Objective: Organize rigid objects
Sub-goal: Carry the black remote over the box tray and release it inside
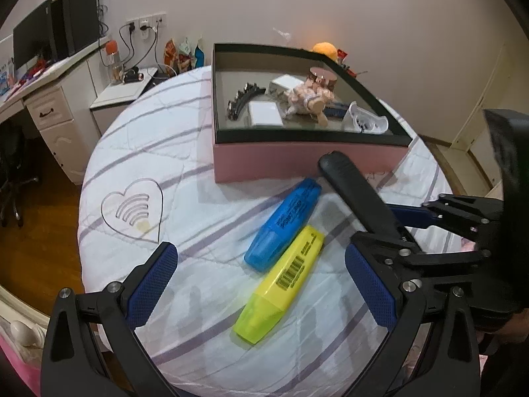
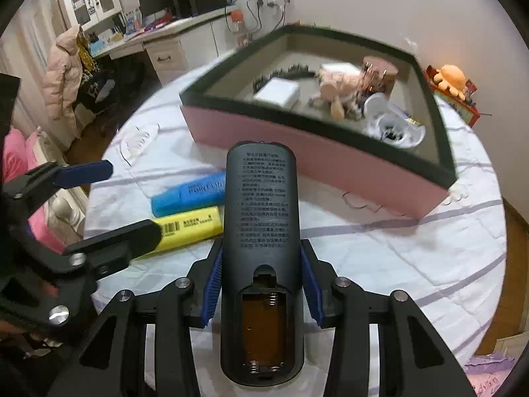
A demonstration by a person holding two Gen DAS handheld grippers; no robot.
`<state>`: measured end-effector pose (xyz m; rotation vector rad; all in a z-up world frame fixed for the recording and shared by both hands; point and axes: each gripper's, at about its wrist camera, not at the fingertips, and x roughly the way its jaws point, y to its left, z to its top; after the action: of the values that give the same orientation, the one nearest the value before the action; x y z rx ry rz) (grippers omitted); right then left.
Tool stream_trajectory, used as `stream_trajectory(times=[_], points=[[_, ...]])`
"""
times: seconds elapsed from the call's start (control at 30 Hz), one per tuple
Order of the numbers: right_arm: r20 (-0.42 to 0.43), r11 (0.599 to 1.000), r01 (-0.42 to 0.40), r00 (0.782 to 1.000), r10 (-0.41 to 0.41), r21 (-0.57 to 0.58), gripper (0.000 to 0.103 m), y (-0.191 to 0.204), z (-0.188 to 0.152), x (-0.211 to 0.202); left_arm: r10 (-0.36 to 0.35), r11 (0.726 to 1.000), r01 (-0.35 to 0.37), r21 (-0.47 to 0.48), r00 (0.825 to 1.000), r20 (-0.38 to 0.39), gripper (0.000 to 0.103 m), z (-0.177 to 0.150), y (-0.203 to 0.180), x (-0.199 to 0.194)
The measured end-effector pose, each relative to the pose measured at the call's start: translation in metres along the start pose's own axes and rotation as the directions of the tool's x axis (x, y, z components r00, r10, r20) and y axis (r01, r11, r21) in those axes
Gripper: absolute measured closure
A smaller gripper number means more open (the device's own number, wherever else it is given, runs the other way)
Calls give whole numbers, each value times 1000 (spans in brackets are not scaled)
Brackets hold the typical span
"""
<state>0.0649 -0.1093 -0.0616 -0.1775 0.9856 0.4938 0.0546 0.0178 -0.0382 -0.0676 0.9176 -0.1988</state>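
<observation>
Altogether two highlighters lie on the striped bedcover (image 1: 172, 152): a blue highlighter (image 1: 283, 225) and a yellow highlighter (image 1: 281, 281), side by side and touching along their length, at the lower centre of the left wrist view. One pink box (image 1: 297, 162) with a dark rim sits above them in that view, its near wall just beside the blue one's tip. Inside it, counted from the left wrist view, are one black hair clip (image 1: 243, 97), two white blocks (image 1: 264, 112), one copper-lidded jar (image 1: 322, 77), one small pale figurine (image 1: 305, 99) and one clear plastic cup (image 1: 363, 119) lying on its side; something blue lies behind the figurine, too hidden to name. One orange plush toy (image 1: 325, 49) sits beyond the box's far edge.

One black remote control (image 2: 261, 251) fills the centre of the right wrist view, back side up, its battery bay open and empty with bare springs showing. The right gripper (image 2: 261, 284) stands at a narrow opening, its blue pads (image 2: 211, 284) pressing the remote's two sides, so the remote is clamped; its far end points toward the box's near wall and hangs above the bedcover beside the highlighters.

The left gripper (image 1: 264, 284) stands wide apart and holds nothing; the yellow highlighter lies between its fingers without touching either pad. It also appears at the left edge of the right wrist view, spread wide.
</observation>
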Motion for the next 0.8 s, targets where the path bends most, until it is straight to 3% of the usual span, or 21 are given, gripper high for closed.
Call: stream_trajectory(times=[0.2,0.37,0.53,0.8], points=[[87,1000,6,996,-7,5,59,-4,16,-35,-2,1000,2,0,997,83,1,25,-1,-21],[151,1000,23,988,-25,15,59,-9,51,-48,30,1000,-28,-10,988,152,1,60,3,-30],[164,997,28,986,-40,75,59,-34,91,-33,84,996,-79,-33,980,179,1,95,14,-19],[134,987,8,991,-29,160,59,-77,160,21,134,990,-125,-69,980,149,1,137,40,26]])
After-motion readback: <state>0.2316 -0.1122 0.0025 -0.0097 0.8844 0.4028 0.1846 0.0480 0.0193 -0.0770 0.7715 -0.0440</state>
